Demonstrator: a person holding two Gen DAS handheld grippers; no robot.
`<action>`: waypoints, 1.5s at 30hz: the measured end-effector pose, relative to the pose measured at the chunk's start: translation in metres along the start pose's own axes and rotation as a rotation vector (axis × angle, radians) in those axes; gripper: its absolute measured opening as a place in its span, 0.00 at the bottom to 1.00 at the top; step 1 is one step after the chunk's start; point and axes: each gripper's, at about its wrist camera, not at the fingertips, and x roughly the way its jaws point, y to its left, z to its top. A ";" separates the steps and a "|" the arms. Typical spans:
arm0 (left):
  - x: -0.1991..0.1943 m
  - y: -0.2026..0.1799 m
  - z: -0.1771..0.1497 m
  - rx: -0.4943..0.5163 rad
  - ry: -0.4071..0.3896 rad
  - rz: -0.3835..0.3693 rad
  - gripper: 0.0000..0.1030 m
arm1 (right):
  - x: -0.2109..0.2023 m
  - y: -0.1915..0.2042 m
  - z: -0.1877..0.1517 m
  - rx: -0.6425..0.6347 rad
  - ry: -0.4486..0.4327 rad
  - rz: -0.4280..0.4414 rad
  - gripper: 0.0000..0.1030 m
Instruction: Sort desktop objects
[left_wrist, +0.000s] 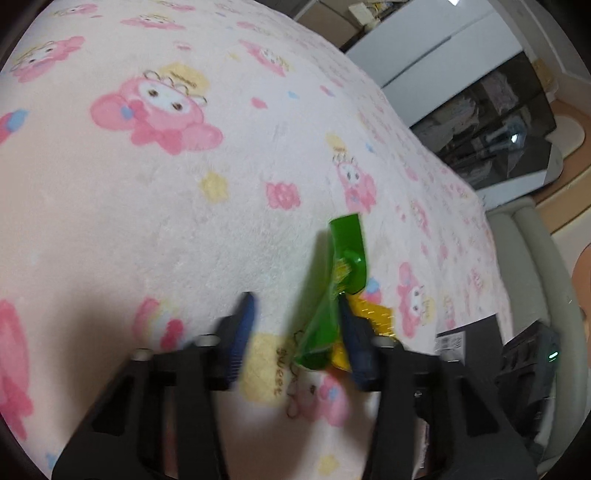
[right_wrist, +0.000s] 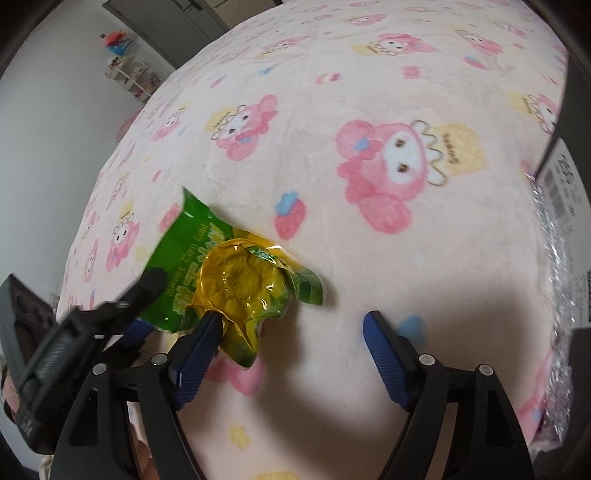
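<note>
The left gripper (left_wrist: 295, 314) and right gripper (right_wrist: 291, 321) both stand wide; the corn packet (right_wrist: 207, 266) lies on the blanket (right_wrist: 332, 92) against each one's inner finger, so a closing jaw might nudge the crinkly packet away

The snack packet (right_wrist: 229, 273) lies on the blanket-covered counter (right_wrist: 332, 92), at lower left of the right wrist view. The left gripper (right_wrist: 147, 295) reaches in from the left edge onto the packet. A labelled parcel (right_wrist: 565, 236) sits at the right edge.
</note>
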 end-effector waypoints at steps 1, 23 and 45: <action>0.001 -0.003 -0.002 0.011 0.007 0.001 0.06 | 0.000 0.002 0.000 -0.011 0.002 0.012 0.73; -0.104 -0.018 -0.138 0.031 0.051 -0.074 0.03 | -0.111 -0.015 -0.096 -0.060 -0.021 0.054 0.29; -0.060 0.000 -0.114 0.024 0.167 -0.114 0.20 | -0.062 -0.027 -0.115 0.000 0.103 0.115 0.69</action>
